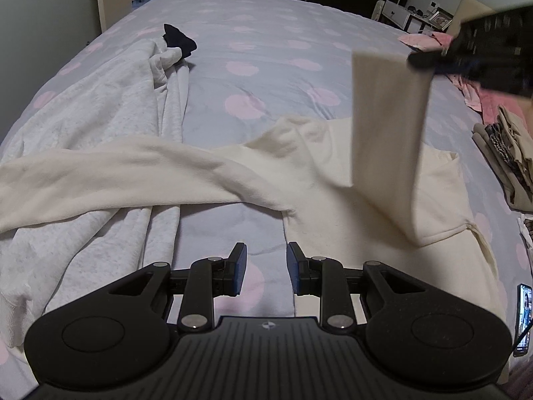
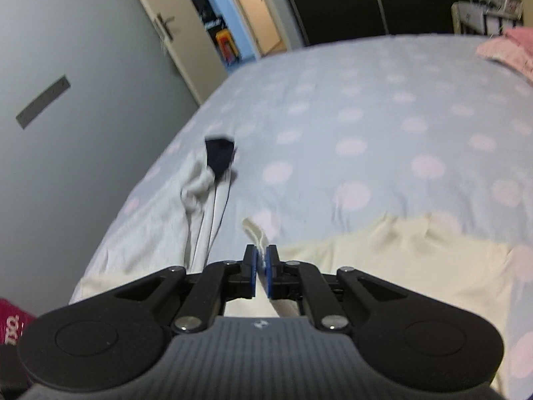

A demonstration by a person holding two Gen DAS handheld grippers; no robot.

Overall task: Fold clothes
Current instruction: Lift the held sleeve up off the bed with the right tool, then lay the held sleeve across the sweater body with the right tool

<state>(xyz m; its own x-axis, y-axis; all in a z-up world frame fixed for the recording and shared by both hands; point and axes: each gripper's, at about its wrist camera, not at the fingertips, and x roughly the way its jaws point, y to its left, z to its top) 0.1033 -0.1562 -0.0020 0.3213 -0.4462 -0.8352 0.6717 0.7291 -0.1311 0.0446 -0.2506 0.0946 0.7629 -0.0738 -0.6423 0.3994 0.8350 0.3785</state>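
Right claw [image 2: 262,266] clamping sweater [image 2: 383,266] cuff

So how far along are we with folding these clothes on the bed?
Done: a stack of folded clothes sits at the bed's right edge. In hand: the right gripper is shut on a sleeve of the cream sweatshirt, lifting it over the body; the left gripper hangs open. Left: finishing the cream one, then the crumpled grey sweatshirt, the dark item and the pink clothes.
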